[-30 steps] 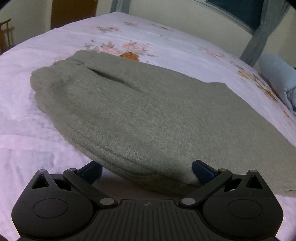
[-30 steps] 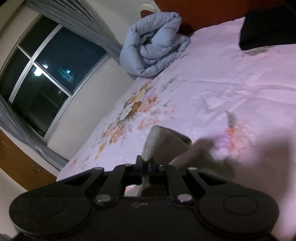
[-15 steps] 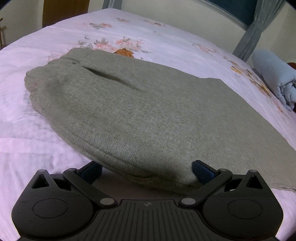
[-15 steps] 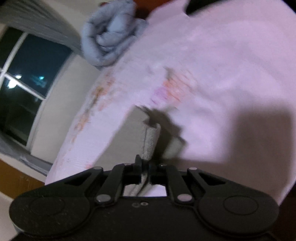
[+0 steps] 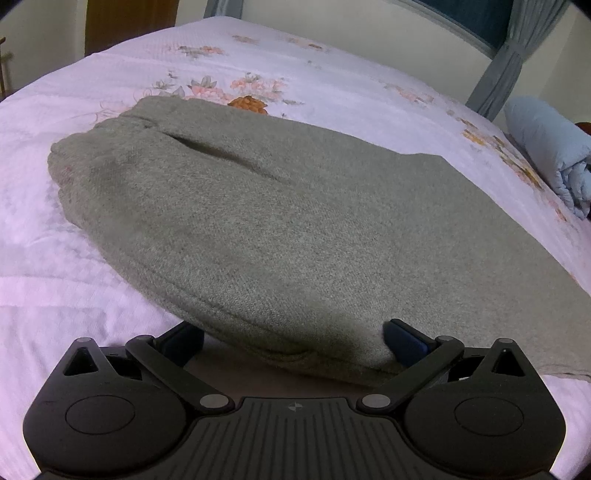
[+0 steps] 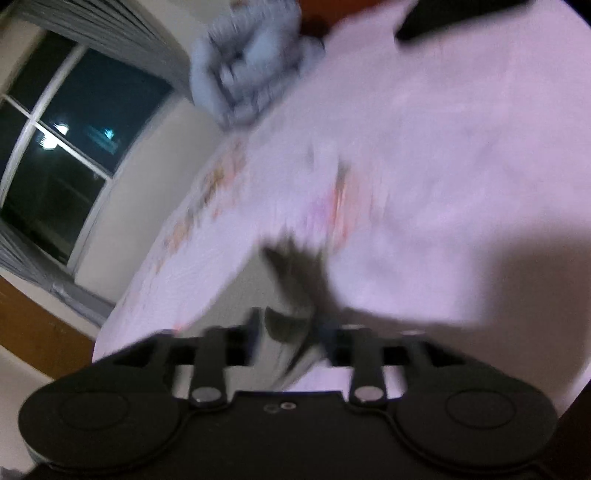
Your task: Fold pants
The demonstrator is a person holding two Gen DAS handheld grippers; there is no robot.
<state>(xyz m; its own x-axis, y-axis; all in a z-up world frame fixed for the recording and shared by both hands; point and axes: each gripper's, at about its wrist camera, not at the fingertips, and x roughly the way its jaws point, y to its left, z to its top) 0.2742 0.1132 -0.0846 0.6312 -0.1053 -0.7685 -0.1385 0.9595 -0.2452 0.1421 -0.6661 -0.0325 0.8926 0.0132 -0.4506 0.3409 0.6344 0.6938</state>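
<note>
- Left wrist view: the folded grey-green pants [image 5: 280, 229] lie on the floral bedsheet [image 5: 55, 295], filling most of the picture, with the waistband end far left and the layered fold edge nearest the camera.
- The left gripper [image 5: 293, 341] sits low at that near edge, jaws spread wide; the blue pads [image 5: 404, 341] stand at either side of the edge, the right one touching the cloth. Nothing is pinched between them.
- A rolled pale blue duvet [image 5: 550, 155] lies at the far right of the bed, beside a grey curtain [image 5: 509, 62].
- Right wrist view: the picture is badly smeared. The right gripper [image 6: 290, 334] has its jaws parted, with a strip of the pants [image 6: 284, 332] between them; whether either finger touches the cloth I cannot tell.
- Beyond it lies the bedsheet [image 6: 424, 166], the duvet [image 6: 251, 62] near the top, a dark window [image 6: 62, 155] at left, and a black item [image 6: 454, 14] at the top edge.
</note>
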